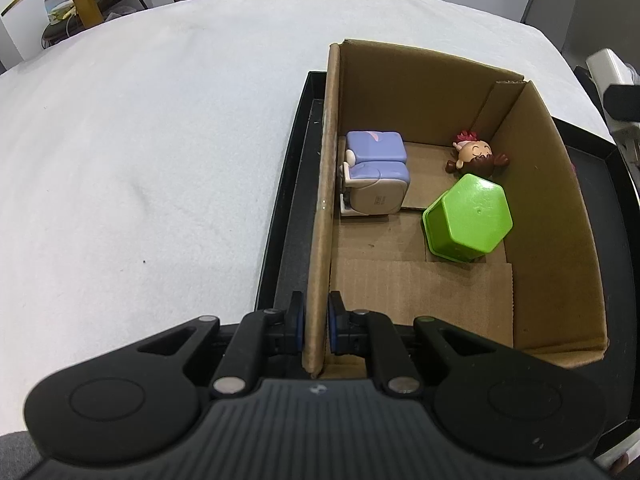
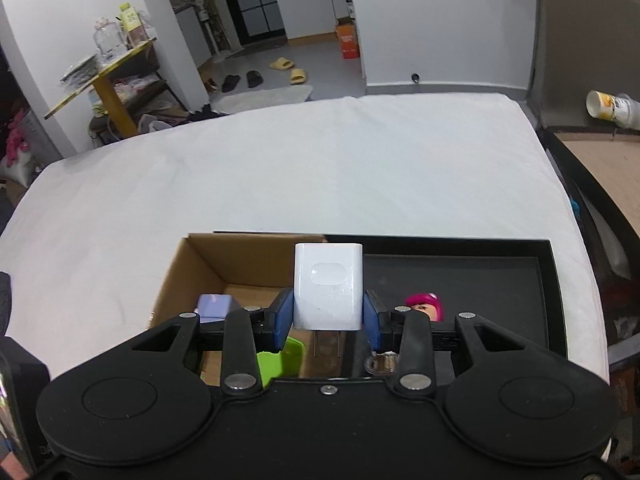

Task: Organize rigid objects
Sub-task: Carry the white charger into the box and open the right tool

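Keep the left gripper (image 1: 316, 322) pinched on the cardboard box's (image 1: 540, 216) near wall, then carry the white charger (image 2: 328, 286), clamped between the right gripper's (image 2: 328, 318) pads above the box's right edge, toward ten o'clock, lower, then release.

Black tray (image 1: 288, 216) on white bed (image 1: 140, 160), seemingly.

Matt brown cardboard box (image 1: 540, 184), glossy green plastic cup (image 1: 468, 216), smooth white plastic charger (image 2: 328, 286), soft white cloth (image 1: 140, 140).
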`<state>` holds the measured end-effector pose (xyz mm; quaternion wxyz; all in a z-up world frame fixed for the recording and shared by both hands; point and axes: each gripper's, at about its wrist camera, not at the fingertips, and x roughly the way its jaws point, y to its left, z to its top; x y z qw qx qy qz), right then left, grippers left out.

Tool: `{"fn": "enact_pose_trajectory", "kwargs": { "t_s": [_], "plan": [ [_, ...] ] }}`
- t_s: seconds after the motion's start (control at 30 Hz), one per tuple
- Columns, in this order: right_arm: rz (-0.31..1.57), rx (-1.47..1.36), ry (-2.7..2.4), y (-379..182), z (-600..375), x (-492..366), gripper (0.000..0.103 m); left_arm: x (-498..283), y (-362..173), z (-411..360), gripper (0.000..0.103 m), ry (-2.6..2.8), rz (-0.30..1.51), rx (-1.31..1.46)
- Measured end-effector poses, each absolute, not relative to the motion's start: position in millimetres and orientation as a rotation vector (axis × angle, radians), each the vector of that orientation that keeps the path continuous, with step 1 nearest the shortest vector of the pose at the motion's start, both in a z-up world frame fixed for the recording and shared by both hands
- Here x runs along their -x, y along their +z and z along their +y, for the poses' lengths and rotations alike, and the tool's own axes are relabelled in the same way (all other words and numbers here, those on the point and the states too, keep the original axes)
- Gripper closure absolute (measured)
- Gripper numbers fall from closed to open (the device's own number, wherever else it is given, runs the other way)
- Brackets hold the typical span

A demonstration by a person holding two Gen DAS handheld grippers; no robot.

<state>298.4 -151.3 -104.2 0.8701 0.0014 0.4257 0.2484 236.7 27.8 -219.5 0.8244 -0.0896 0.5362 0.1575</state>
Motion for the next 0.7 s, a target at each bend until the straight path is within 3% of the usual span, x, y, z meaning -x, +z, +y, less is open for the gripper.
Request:
{"fn": "enact_pose_trajectory", "kwargs": {
  "t_s": [0.7],
  "plan": [
    [0.946, 0.037, 0.647, -122.4, -90.4, -298.4, 0.066, -233.1, -217.7, 35.4, 0.093, 0.31, 1.134, 0.235]
  ]
}}
